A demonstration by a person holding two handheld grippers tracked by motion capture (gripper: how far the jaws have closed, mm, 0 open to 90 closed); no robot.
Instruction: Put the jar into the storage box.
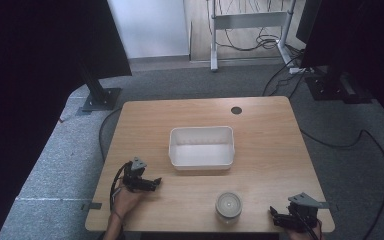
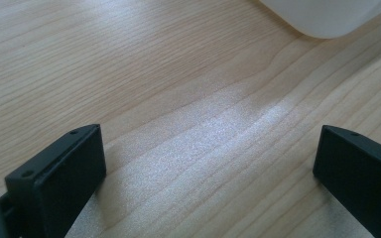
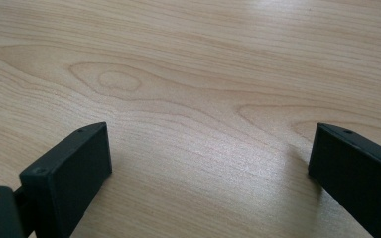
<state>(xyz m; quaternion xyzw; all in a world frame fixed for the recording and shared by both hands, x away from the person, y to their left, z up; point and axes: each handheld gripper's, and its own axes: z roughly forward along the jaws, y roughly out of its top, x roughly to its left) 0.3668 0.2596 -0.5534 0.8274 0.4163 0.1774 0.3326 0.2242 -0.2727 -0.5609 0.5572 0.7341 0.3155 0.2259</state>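
- The left gripper rests low near the tabletop's front-left corner, jaws spread wide over bare wood.
- The right gripper sits at the front-right corner, jaws likewise released.
- Between them, near the front edge, stands a round lidded container, possibly a jar.
- A white bin sits mid-tabletop.

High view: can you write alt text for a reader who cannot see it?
A person rests a left claw and a right claw on the near edge of a wooden table, both open and holding nothing. A round clear jar stands between them, and an empty white tub sits beyond it at mid-table.
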